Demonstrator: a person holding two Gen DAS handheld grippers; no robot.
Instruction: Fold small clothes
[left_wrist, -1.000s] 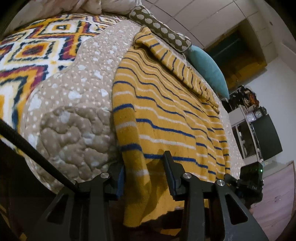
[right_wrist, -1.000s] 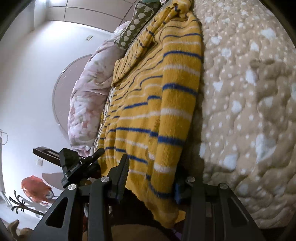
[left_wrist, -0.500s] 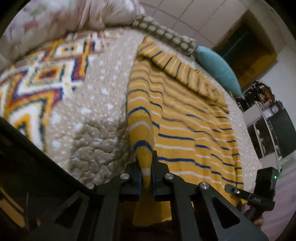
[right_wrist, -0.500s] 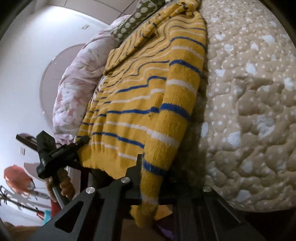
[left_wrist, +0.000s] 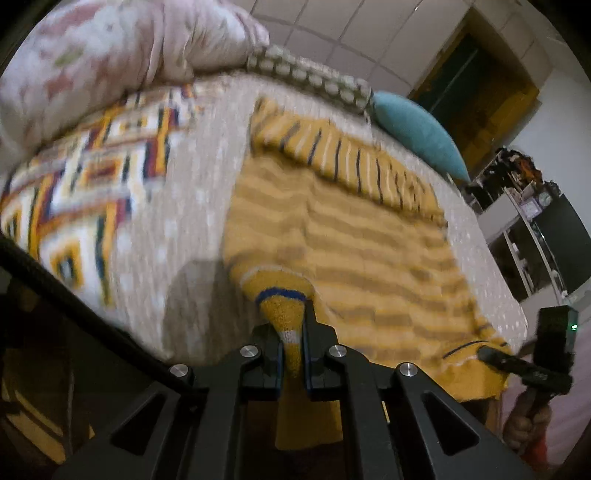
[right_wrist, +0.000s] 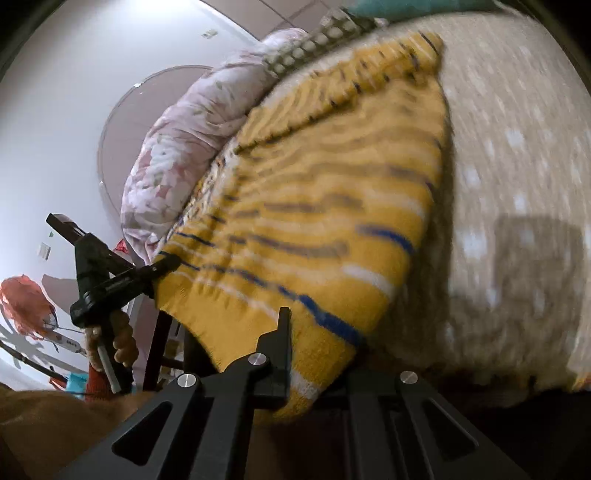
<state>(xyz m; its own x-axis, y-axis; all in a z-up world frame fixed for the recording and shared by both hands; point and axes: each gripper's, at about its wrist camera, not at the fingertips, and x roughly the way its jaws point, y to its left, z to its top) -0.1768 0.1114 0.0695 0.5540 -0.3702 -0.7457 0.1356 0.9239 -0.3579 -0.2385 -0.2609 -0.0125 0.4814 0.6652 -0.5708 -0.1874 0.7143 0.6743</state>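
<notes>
Beige dotted bedspread (left_wrist: 192, 206) fills our left wrist view, with a teal pillow (left_wrist: 417, 133) at the far end. On it lies the yellow striped sweater (left_wrist: 354, 251), its long axis running away from us toward the pillows, hem nearest. Our left gripper (left_wrist: 291, 343) is clamped on a bunched hem corner. From the right wrist, we see the sweater (right_wrist: 332, 206) lengthwise again, and our right gripper (right_wrist: 317, 365) pinches the other hem corner, its far finger hidden.
</notes>
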